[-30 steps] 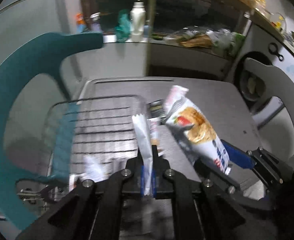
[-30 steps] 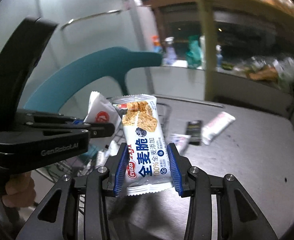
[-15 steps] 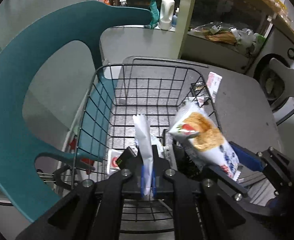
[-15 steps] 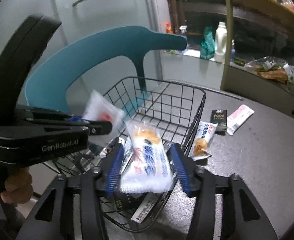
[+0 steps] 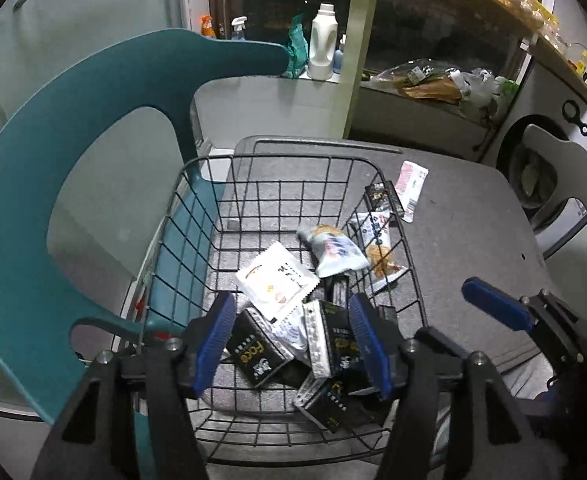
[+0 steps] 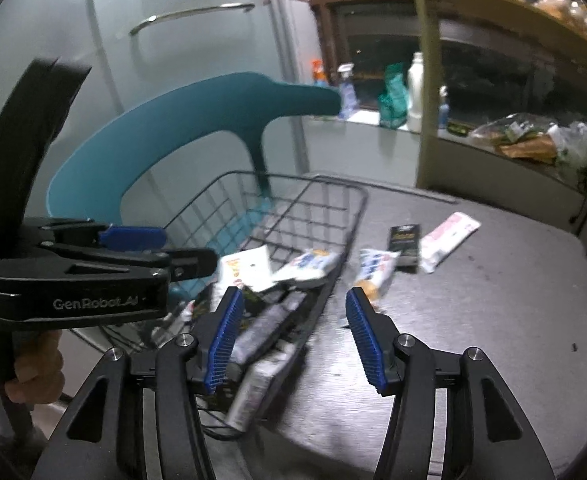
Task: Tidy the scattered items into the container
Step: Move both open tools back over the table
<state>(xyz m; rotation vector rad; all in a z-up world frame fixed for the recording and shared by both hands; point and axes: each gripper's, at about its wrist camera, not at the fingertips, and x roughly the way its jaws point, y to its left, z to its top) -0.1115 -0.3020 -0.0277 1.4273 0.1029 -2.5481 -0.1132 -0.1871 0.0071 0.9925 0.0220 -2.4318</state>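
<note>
**Both packets dropped — three still out on the table**

A second ago we held a packet in each gripper; now both lie in the wire basket [image 5: 197,208] and our jaws stand wide apart with nothing between them. The white sachet [image 5: 277,282] from the left gripper [image 5: 291,344] rests on the heap of dark packets, and the cereal bar packet [image 5: 331,250] from the right gripper [image 6: 291,342] lies at its 1 o'clock, towards the basket's right wall.

Going left to right in the right wrist view: the basket sits at 10 o'clock from the right gripper, and three items remain on the grey table [image 6: 493,320] outside it. First a second cereal bar [image 6: 373,272], just beside the basket's right wall at 12 o'clock; then a black sachet [image 6: 404,246] at 1 o'clock; then a pink-and-white packet [image 6: 447,238], touching or nearly touching the black one.

We judge these wrappers light, soft and crinkly, with slick film. The cereal bar is likely brittle inside, so we would pinch it across its narrow width near the middle — firmly enough to hold, no harder. The flat sachets lie flush on the table and are best nipped at an edge.
</note>
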